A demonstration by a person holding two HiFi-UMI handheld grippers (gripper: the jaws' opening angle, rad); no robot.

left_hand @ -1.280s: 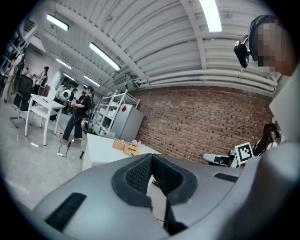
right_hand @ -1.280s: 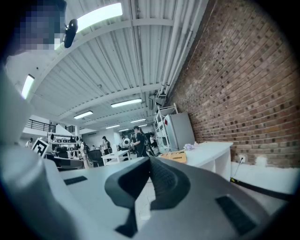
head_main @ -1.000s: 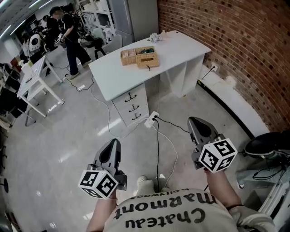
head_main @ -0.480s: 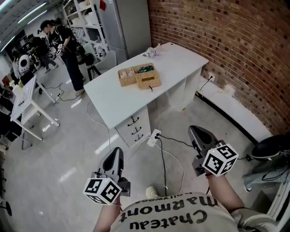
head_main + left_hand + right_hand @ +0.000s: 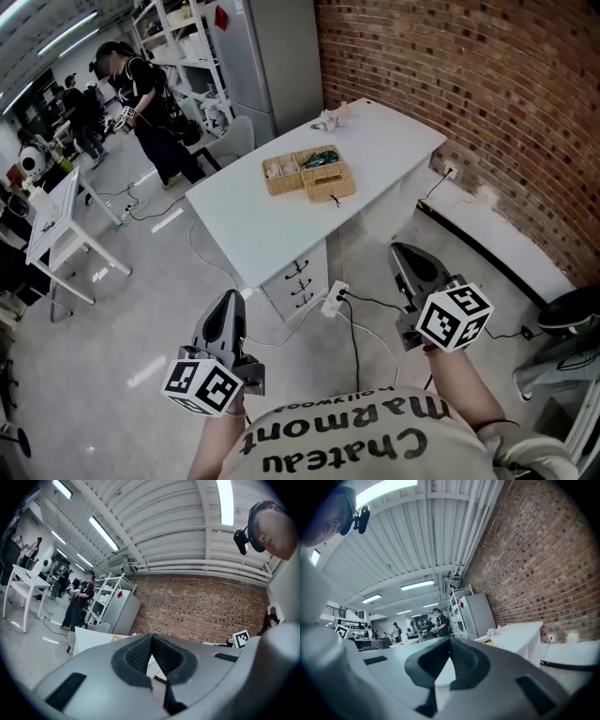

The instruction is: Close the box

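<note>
While I hold both grippers over the floor, short of the white desk (image 5: 246, 225) | L gripper (image 5: 229, 306): jaws together, empty | R gripper (image 5: 407, 259): jaws together, empty | wicker box (image 5: 309, 175): mid desktop, well apart from both

Both arms are out in front, well short of the bench (image 5: 246, 214). The left hand-held gripper (image 5: 230, 298) is held level, jaws pressed together with nothing between them. The right hand-held gripper (image 5: 405, 251) sits slightly nearer the bench, also level, jaws together and empty. Both noses point toward the bench.
</note>
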